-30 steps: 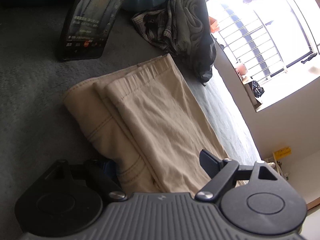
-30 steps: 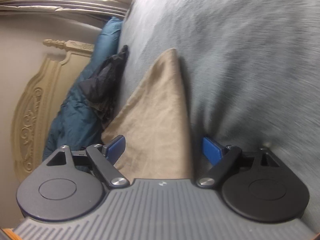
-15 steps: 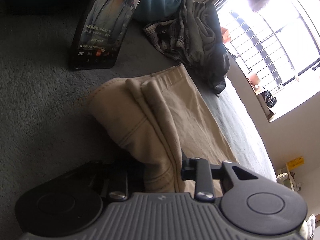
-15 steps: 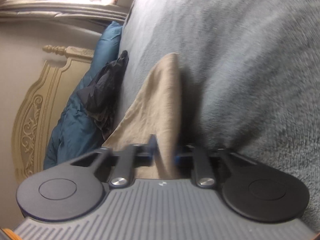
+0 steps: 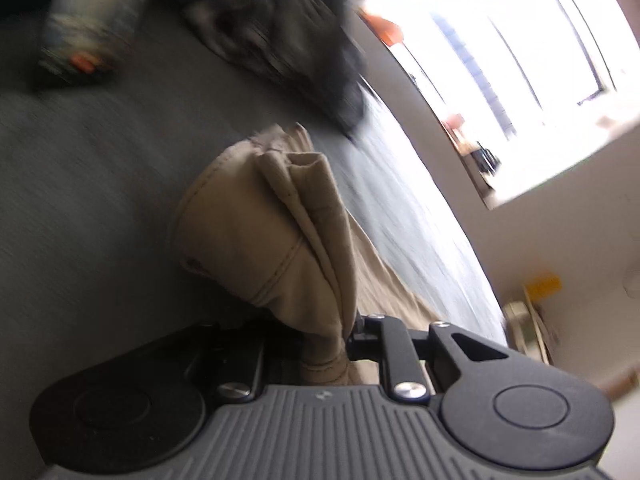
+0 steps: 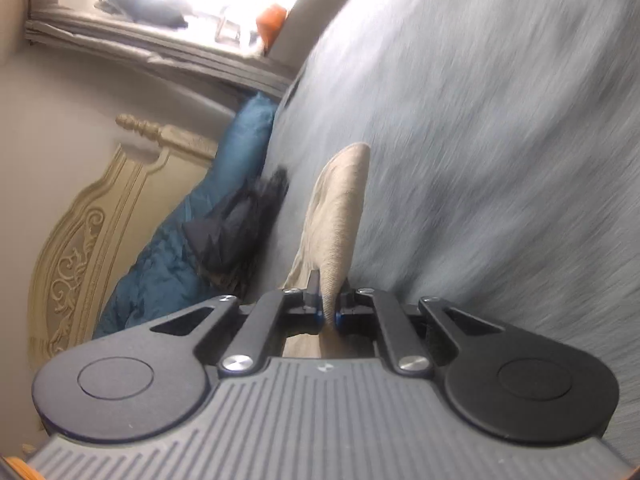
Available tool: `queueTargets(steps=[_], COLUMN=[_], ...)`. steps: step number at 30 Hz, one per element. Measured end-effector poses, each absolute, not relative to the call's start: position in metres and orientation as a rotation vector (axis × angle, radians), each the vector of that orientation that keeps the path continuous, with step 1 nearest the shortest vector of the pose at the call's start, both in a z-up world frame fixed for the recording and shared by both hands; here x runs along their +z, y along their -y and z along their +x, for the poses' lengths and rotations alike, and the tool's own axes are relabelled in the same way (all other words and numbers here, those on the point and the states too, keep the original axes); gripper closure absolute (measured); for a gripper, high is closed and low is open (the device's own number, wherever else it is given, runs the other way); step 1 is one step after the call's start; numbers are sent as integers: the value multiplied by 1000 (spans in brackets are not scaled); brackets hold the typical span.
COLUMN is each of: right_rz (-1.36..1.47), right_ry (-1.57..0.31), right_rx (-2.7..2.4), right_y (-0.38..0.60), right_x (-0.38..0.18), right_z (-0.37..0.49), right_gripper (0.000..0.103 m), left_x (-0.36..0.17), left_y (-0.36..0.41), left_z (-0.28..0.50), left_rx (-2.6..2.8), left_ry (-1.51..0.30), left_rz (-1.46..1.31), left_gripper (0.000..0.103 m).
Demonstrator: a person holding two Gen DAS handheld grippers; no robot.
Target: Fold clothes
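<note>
Beige garment (image 5: 276,236) with stitched seams, grey bedcover (image 6: 500,140), blue quilt (image 6: 168,264), cream carved headboard (image 6: 92,240)

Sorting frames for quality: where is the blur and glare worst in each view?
Left wrist view: window blown out white, clothes pile smeared; beige trousers fairly sharp. Right wrist view: grey bedcover streaked by motion, windowsill overexposed.

Left wrist view: motion blur smears the dark clothes pile (image 5: 288,36) and an upright object (image 5: 88,20) at top left beyond identification. The window (image 5: 520,60) is overexposed. The left gripper (image 5: 324,344) has its left finger hidden behind the beige garment (image 5: 272,240), jaws closing on it. Right wrist view: the grey bedcover (image 6: 500,140) is streaked; the garment's lower end is hidden behind the right gripper (image 6: 329,308)
</note>
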State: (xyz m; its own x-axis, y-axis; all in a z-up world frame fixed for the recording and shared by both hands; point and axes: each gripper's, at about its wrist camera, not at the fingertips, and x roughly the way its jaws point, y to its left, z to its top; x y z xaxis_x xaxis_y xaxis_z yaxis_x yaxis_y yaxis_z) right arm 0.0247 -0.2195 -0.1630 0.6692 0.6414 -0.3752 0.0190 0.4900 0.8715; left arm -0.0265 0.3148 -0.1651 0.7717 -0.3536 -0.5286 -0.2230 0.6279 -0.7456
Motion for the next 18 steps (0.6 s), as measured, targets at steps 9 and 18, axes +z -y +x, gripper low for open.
queueTargets(steps=[9, 18], right_rz=[874, 1014], right_ry=[-758, -832], right_rx=[188, -30], right_y=[343, 377], right_x=[-125, -187], right_z=[-8, -34], right_gripper=[99, 76], left_x=[-170, -189], left_y=[-210, -220], left_z=[21, 26], left_rx=[-513, -519], left_ry=[-910, -1013], left_rz=[-666, -679], left_gripper=[84, 65])
